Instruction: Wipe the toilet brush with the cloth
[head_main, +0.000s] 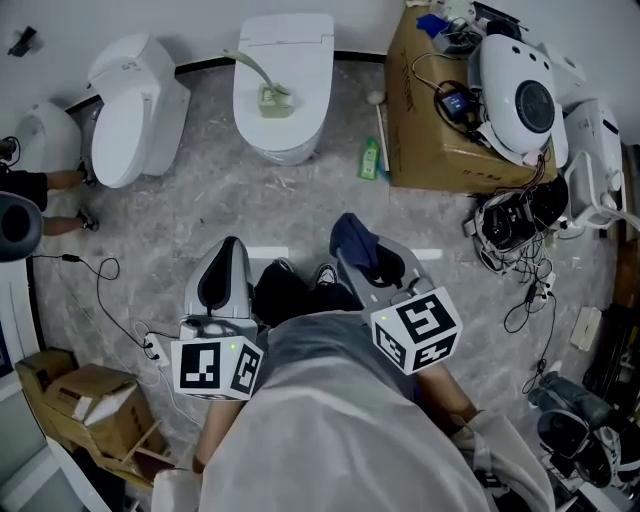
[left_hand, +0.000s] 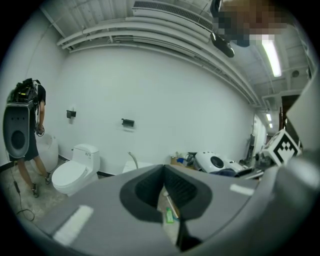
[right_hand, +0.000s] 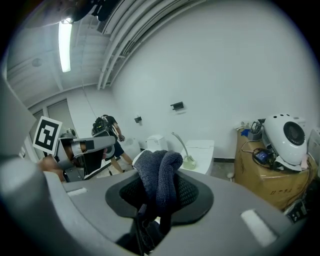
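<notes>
Blue cloth (right_hand: 157, 175) clamped in right tongs (head_main: 360, 256) | left tongs (head_main: 228, 262) closed | toilet brush (head_main: 262, 82) on toilet lid (head_main: 300, 50), open floor (head_main: 300, 205) between

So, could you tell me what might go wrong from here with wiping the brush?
The toilet brush lies unheld on the closed toilet lid and the left gripper is empty, so a wipe may push it off. The cloth is bunched in the right gripper and might slip.
</notes>
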